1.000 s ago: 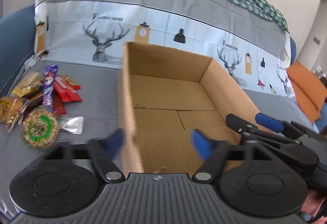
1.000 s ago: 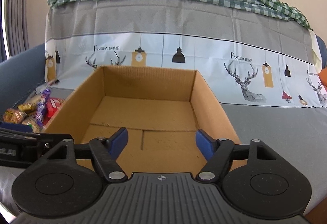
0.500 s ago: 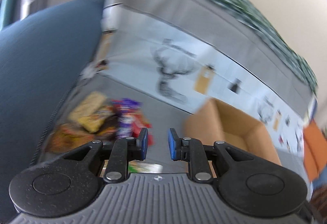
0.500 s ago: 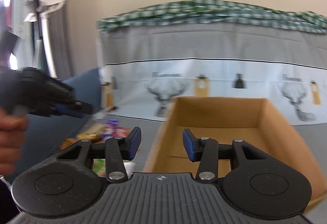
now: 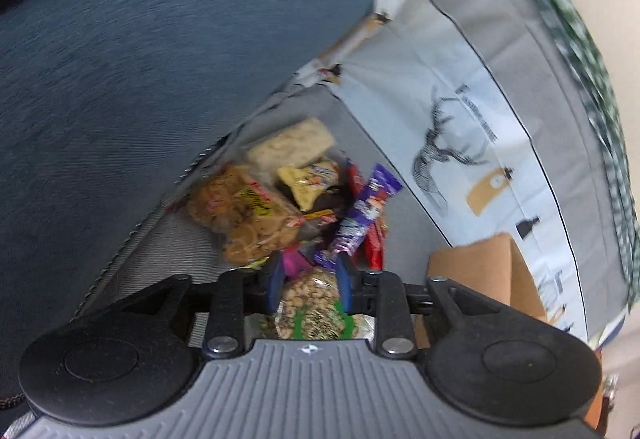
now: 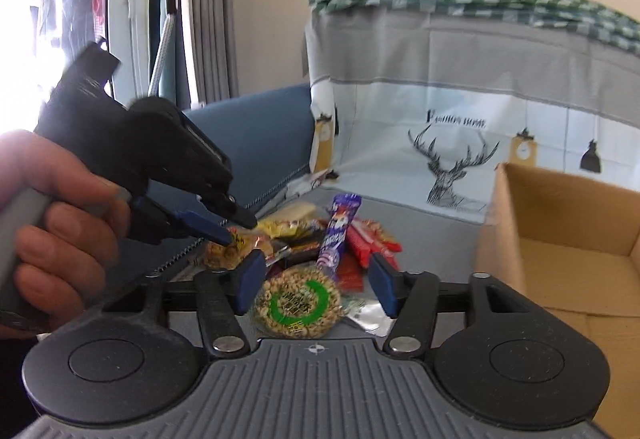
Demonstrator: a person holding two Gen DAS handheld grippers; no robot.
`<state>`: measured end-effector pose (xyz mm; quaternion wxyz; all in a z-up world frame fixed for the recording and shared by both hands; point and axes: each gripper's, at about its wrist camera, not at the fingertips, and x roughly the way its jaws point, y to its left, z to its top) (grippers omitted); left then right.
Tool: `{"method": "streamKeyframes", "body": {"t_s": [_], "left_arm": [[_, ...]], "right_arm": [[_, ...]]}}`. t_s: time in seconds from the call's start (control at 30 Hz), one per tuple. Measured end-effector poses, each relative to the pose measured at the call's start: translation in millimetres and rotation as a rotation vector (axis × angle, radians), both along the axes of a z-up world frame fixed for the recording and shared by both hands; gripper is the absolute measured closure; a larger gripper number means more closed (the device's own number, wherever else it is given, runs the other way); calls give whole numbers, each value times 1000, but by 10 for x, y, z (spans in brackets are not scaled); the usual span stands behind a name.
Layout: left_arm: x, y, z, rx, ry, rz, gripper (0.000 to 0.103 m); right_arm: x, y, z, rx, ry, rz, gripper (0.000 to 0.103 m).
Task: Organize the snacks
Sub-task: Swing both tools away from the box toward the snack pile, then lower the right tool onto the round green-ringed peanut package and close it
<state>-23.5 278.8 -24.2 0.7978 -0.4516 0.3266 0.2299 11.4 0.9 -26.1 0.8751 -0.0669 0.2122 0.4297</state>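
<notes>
Snack pile (image 6: 320, 239) lies at 9 o'clock of the empty cardboard box (image 6: 560, 239), awaiting sorting. Left gripper (image 5: 308, 279), jaws just reopened narrowly, and half-open right gripper (image 6: 316, 279), also just reopened, both hold nothing, framing the round nut cake (image 6: 300, 303), probably the first pick.

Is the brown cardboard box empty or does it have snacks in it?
Empty, as far as it shows. The cardboard box stands open with only bare floor visible inside; the snacks lie piled outside, beside it.
</notes>
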Motion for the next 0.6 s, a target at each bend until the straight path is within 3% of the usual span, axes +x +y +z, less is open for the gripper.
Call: {"method": "streamKeyframes", "body": {"t_s": [0.1,0.33,0.6], "left_arm": [[-30,78,-35,-18,7,37,68],[-6,127,-80,-25,32,54,55],[2,144,-102,-17,45,54,51]], "right_arm": [[102,138,-147,-28,22,7,29],[301,469,-421,-99,31,32,9],[399,773,-660,-162,1,87,7]]}}
